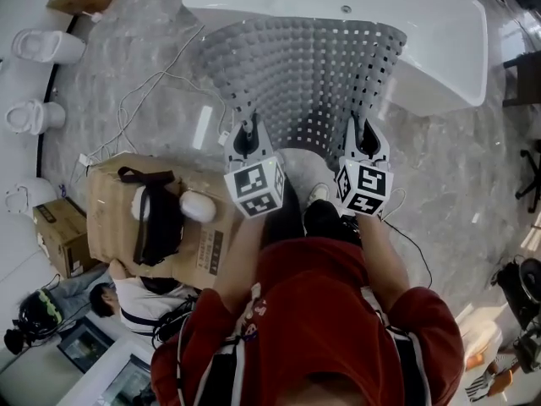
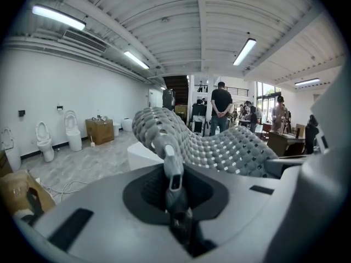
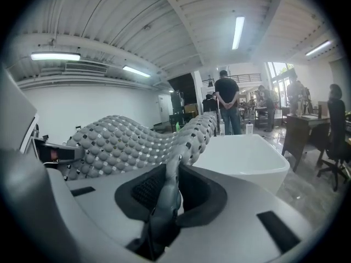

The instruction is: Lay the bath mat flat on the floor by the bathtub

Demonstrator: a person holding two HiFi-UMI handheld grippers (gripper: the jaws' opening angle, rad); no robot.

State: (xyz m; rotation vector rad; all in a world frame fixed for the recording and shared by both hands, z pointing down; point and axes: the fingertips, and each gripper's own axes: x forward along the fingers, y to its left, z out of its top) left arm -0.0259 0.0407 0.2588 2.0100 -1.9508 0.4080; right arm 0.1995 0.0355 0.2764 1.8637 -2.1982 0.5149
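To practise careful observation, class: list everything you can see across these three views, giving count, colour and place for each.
bath mat: one, grey, held up in front of the bathtub
bathtub: one, white, top of the head view
floor: one, grey marbled, all around
cardboard boxes: three, brown, on the floor at left
toilets: three, white, in a row at the left edge
cables: several, white, on the floor
seated person: one, white top, lower left
bystanders: several, dark clothes, far behind the tub
left claw: one, grey, shut on the mat's left edge
right claw: one, grey, shut on the mat's right edge
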